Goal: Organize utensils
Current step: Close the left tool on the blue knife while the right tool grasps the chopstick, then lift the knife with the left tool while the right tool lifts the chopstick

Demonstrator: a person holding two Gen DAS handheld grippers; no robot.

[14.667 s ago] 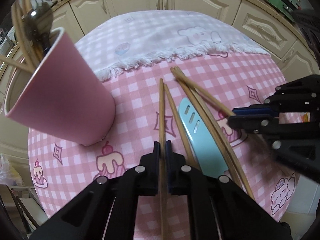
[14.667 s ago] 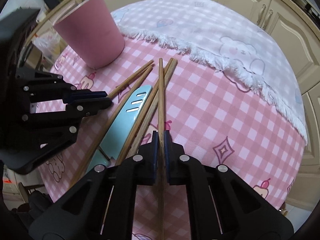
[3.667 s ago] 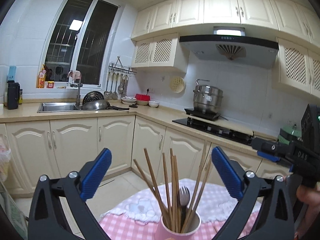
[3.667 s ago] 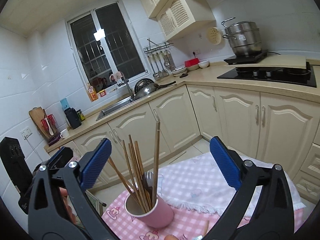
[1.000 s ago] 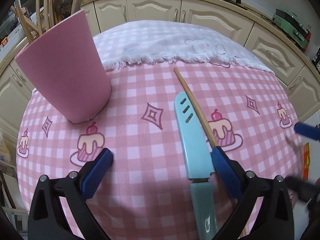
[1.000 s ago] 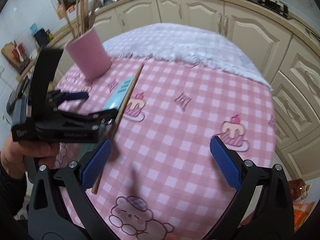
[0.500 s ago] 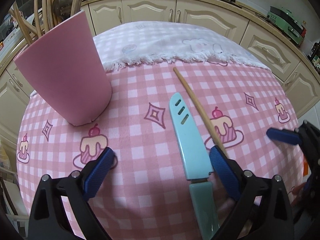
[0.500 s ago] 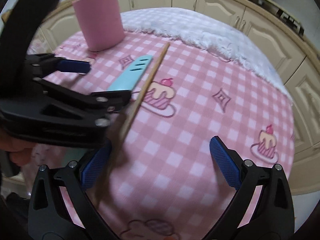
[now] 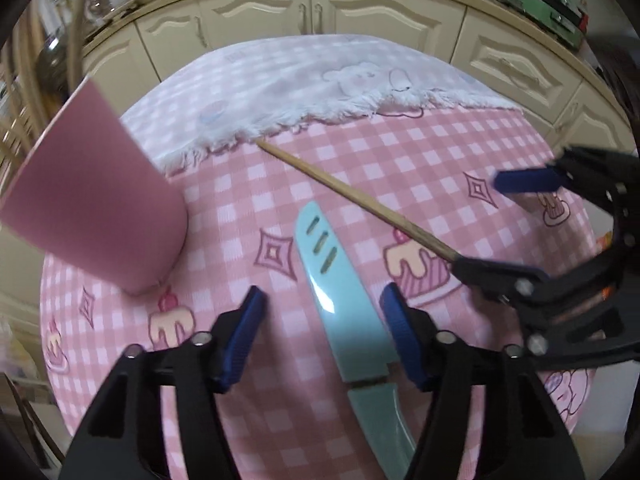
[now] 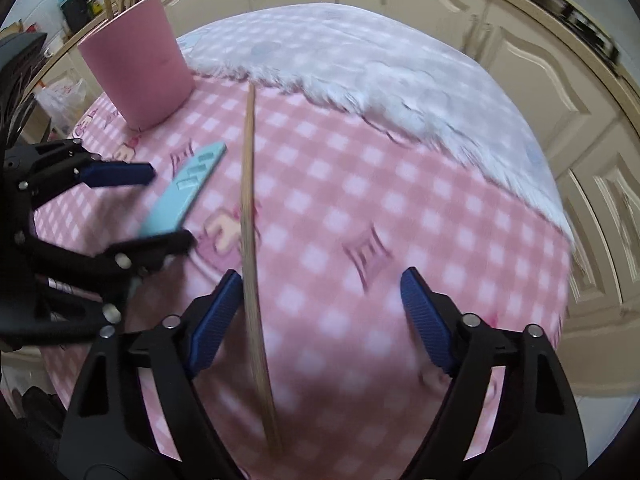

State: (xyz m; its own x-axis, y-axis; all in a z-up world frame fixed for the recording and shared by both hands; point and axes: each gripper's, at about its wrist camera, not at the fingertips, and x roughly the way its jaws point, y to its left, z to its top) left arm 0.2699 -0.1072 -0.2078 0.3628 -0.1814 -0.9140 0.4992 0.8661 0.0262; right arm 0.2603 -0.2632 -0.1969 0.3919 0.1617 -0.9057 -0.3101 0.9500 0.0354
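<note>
On the pink checked tablecloth [image 9: 400, 168] lies a teal knife [image 9: 340, 300], its blade between the jaws of my left gripper [image 9: 322, 320]. Those jaws are closing and neither pad presses on the knife. A single wooden chopstick [image 10: 250, 220] lies between the jaws of my right gripper [image 10: 322, 316], close to its left finger. These jaws are closing too, without touching the stick. The pink cup [image 9: 92, 208] stands upright at the left with several chopsticks in it. Each wrist view shows the other tool: the right gripper [image 9: 478, 222] and the left gripper [image 10: 168, 206].
A white fringed cloth [image 9: 320, 92] covers the far half of the round table. Cream kitchen cabinets [image 9: 360, 16] ring the table closely. The two grippers work side by side, only a short gap apart, with the pink cup [image 10: 140, 64] beyond them.
Both pairs of jaws have narrowed. My right gripper has slid left so that the chopstick now lies between its jaws. The left gripper has stayed over the knife.
</note>
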